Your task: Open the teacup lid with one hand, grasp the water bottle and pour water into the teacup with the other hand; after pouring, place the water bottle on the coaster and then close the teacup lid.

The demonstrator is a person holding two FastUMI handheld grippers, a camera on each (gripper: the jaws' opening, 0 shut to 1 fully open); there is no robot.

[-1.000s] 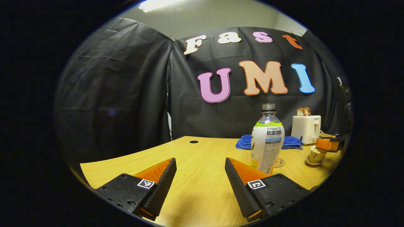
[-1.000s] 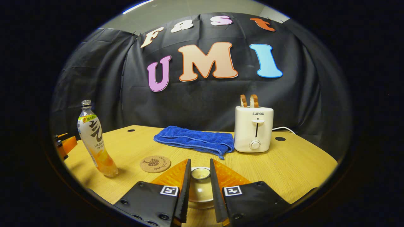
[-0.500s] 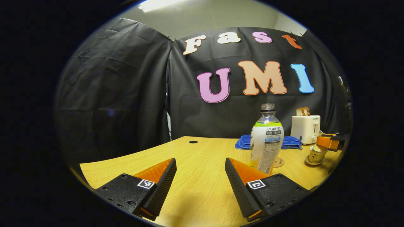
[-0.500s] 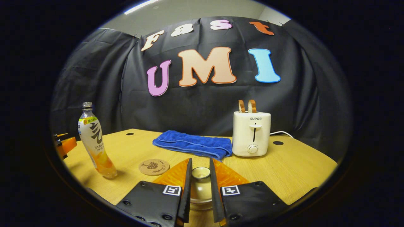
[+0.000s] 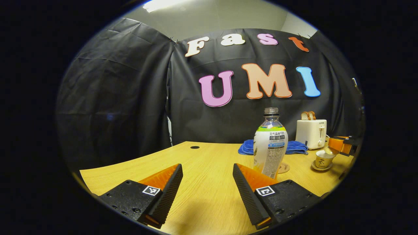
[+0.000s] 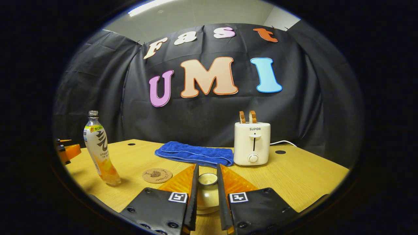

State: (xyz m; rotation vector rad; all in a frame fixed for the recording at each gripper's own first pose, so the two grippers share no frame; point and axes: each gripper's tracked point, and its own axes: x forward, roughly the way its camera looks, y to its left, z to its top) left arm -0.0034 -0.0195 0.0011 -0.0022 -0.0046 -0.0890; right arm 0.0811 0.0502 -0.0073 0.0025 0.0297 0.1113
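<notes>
Two grippers to tell about. Nearest in the right gripper view, right gripper point(image 6: 207, 171) with fingers pressed in on the round knob of the lid point(image 6: 208, 182), one from each side. Looks lifted just clear of the teacup point(image 5: 322, 160) in the left gripper view, a bit tilted, hanging right above the open cup. Probably hard, smooth and easy to chip, so hold that knob snug and keep it level.

Nearest in the left gripper view, left gripper point(image 5: 207, 168) with fingers spread wide and nothing between them, low over the bare tabletop point(image 5: 196, 163).

Next out, just past the right finger of that pair, the bottle point(image 5: 270, 147), standing straight up with no cap on. Not touched yet. Thin soft plastic, by the look of it, and only partly full, so likely light and a little squishy. Best to take hold around the middle, where the label wraps it. Squeeze gently, or risk a dent or a squirt out of the open top. Keep it upright until over the cup.

Right behind the bottle, flat on the tabletop, the round coaster point(image 5: 283, 168), with nothing on it. Off to the side of that, the teacup on its small saucer point(image 5: 321, 167).

Farther back, a folded towel point(image 6: 196, 154) and a toaster point(image 6: 251, 143) with bread point(image 6: 246, 117) poking out of the top.
</notes>
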